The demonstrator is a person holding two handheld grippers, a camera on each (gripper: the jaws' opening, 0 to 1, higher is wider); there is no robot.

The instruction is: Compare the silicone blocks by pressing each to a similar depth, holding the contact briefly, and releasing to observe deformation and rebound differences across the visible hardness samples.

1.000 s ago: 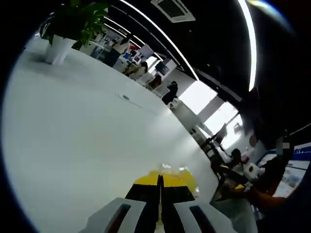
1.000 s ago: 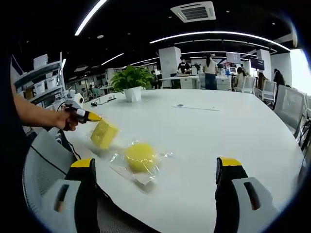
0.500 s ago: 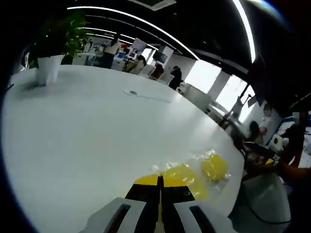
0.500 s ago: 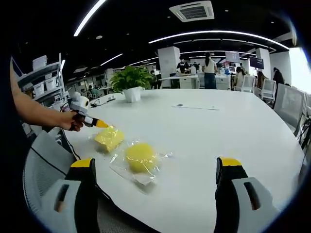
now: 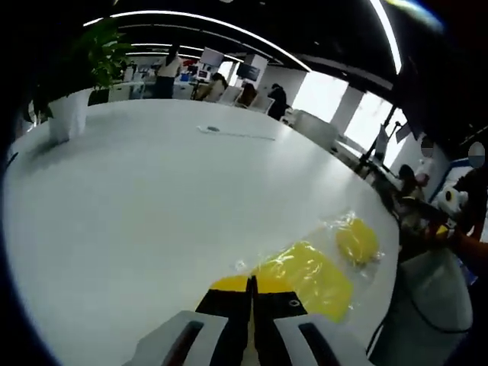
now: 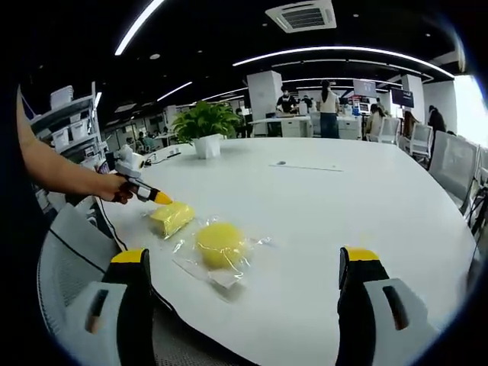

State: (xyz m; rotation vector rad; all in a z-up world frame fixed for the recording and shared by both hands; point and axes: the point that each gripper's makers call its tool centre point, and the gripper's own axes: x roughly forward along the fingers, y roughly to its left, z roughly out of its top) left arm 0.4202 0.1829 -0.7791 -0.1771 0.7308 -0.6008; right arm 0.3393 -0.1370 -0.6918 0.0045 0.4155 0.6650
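White table (image 6: 366,206); flat block (image 5: 309,276) just ahead of left gripper (image 5: 251,284), its jaws closed and empty, tips at the block's edge. Round block (image 6: 219,245) between and beyond right gripper (image 6: 244,271), jaws wide apart, empty. Flat block apparently being pressed; round one seemingly untouched.

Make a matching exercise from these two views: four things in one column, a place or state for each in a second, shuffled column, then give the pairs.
Things:
1. left claw
2. right claw
3. round yellow block
4. potted plant

Places or states:
A. wide open, nothing between its jaws
B. far back on the white table
C. shut, tip at the flat yellow block
D. in a clear bag, beside the flat block

Pairs: 1-C, 2-A, 3-D, 4-B
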